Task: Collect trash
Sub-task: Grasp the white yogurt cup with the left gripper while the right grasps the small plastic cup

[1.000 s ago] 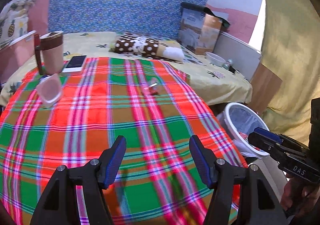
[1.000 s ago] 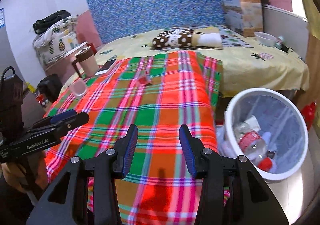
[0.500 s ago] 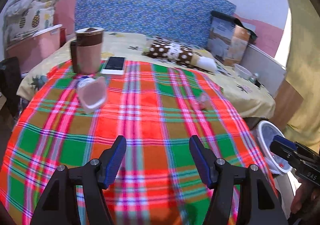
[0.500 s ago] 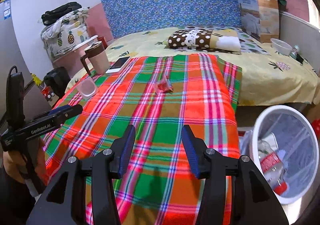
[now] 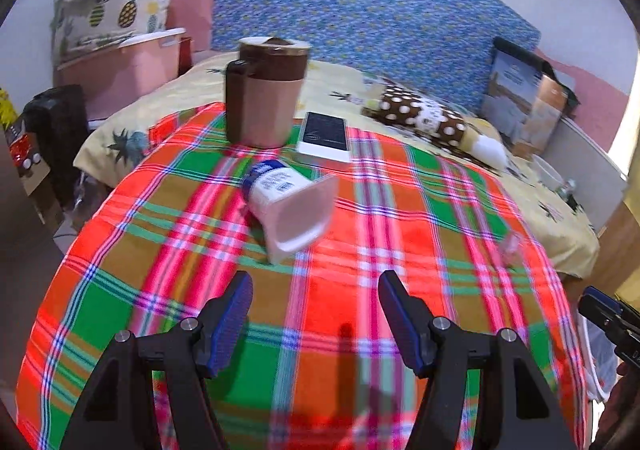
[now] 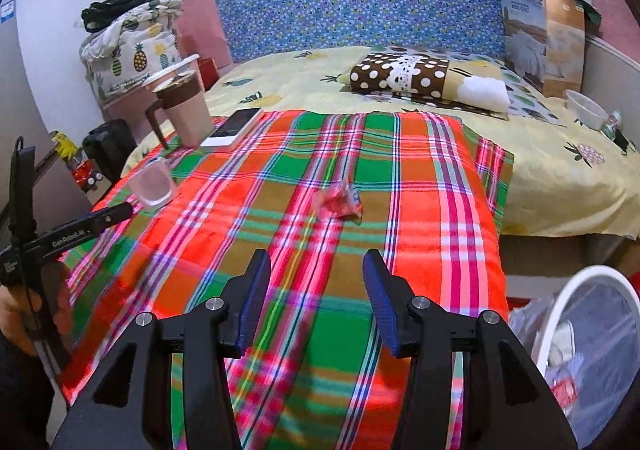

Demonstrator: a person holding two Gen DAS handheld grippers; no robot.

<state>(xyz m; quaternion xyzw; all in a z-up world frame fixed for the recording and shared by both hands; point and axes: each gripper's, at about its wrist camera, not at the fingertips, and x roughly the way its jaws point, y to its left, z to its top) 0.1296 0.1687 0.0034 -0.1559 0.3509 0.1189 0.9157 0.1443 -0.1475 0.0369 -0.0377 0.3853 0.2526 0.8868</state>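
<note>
Left wrist view is showing the tipped yogurt cup's (image 5: pixel 294 210) label; right view is showing the red wrapper (image 6: pixel 338 203) lying mid-blanket (image 6: pixel 420 234) and the bin (image 6: pixel 592 338) holding trash. Left gripper (image 5: pixel 314 324) and right gripper (image 6: pixel 316 302) are both hanging released, empty.

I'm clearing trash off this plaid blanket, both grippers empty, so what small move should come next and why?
Probably ease the left gripper forward to straddle the tipped plastic cup. Its jaws are open and empty, and the cup lies on its side straight ahead, in front of the mug and phone. The right gripper, also open, faces the red wrapper, with the bin beside it.
</note>
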